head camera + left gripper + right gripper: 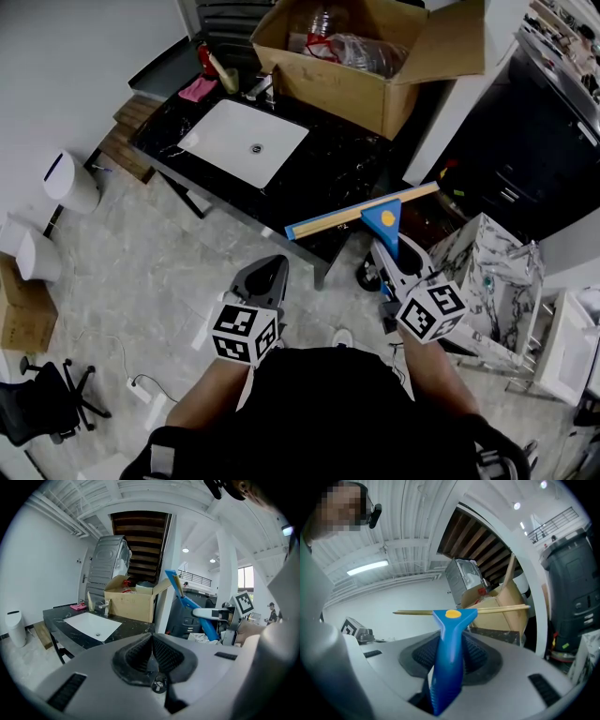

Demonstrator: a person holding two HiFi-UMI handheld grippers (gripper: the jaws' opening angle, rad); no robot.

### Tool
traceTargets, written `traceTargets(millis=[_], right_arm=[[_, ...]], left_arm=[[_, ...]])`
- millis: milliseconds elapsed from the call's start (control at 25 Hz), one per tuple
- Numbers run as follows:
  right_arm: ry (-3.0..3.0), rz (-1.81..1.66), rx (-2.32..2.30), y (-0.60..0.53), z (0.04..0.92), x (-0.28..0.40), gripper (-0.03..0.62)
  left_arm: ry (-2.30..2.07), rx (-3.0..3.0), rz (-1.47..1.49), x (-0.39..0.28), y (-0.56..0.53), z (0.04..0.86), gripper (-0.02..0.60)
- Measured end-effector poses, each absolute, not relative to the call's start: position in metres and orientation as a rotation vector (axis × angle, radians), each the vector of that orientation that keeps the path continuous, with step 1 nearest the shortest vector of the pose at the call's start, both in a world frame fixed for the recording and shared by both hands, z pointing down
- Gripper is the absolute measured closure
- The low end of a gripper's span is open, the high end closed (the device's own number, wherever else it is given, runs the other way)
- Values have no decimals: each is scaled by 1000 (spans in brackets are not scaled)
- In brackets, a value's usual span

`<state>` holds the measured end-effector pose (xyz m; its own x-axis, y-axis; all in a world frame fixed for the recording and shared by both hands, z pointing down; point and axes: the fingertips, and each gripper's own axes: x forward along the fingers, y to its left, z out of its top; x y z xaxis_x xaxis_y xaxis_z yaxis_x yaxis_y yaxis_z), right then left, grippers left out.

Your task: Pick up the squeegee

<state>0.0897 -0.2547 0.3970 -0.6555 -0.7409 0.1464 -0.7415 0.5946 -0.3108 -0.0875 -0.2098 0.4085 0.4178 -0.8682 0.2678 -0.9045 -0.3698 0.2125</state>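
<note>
The squeegee has a blue handle with a yellow dot and a long pale yellow blade. My right gripper is shut on its handle and holds it in the air past the counter's near corner. In the right gripper view the squeegee handle runs up between the jaws, with the blade crosswise above them. The left gripper view shows the squeegee held at the right. My left gripper hangs over the floor to the left of it, jaws shut with nothing between them.
A black counter with a white sink lies ahead, a large open cardboard box at its far end. A marble-patterned box stands to the right. A white bin and an office chair are on the left floor.
</note>
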Motion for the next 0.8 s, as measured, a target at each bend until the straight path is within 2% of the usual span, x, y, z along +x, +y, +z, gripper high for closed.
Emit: traceTargets(millis=[800], right_arm=[[-2794,542,1295,-257,400,87,456]], left_arm=[[-1502,2352,150,-90,-214,411,565]])
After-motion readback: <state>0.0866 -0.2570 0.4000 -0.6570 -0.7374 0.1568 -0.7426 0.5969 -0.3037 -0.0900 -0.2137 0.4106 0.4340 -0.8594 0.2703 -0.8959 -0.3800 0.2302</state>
